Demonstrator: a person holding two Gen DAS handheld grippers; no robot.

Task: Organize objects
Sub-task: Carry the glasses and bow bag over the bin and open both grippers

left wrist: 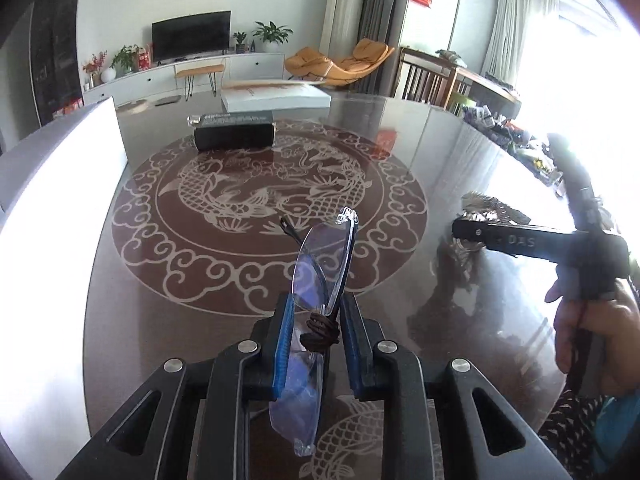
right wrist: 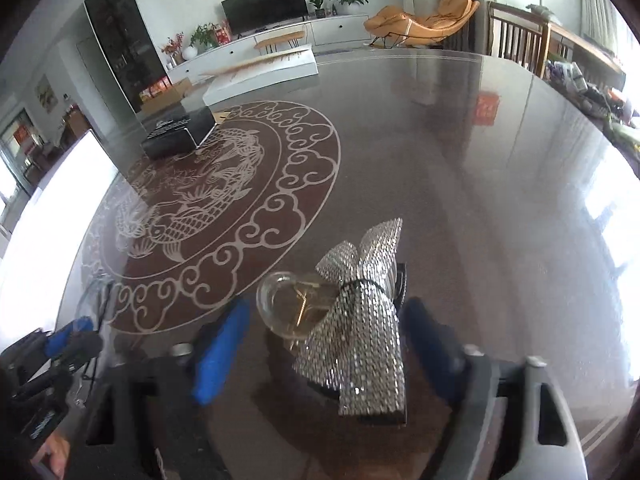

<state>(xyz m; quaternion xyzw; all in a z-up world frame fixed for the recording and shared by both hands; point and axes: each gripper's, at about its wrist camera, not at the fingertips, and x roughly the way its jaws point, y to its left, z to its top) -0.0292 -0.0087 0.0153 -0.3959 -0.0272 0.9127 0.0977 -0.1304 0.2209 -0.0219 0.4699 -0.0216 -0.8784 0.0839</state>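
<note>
Rimless glasses stood on edge above the table, long axis running away from my camera, the far lens tip toward the dragon medallion. My left gripper reached forward and level, jaws nearly closed on the glasses near their brown cord. My right gripper, hand at its handle, was spread wide around a rhinestone bow lying on the table, pads apart from it.
</note>
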